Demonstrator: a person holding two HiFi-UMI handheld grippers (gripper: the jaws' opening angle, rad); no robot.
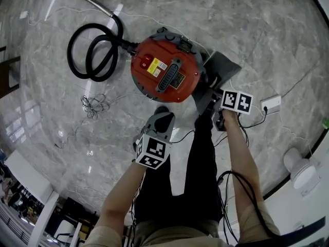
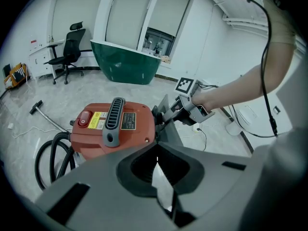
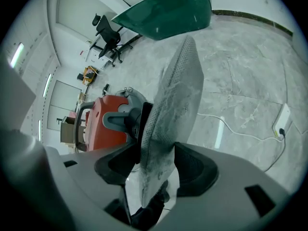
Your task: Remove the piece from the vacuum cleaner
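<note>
Right gripper (image 3: 160,153) grips grey piece (image 3: 175,90), perhaps joined to red vacuum cleaner (image 1: 164,71); left gripper (image 2: 157,159) closed, empty.

Red vacuum cleaner (image 1: 164,71), grey piece (image 1: 222,68) alongside

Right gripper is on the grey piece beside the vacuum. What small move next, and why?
Probably draw the right gripper back, easing the grey piece away from the red vacuum cleaner. Its jaws are closed on the piece, whose near edge sits against the vacuum's body, so it looks not yet free.
</note>
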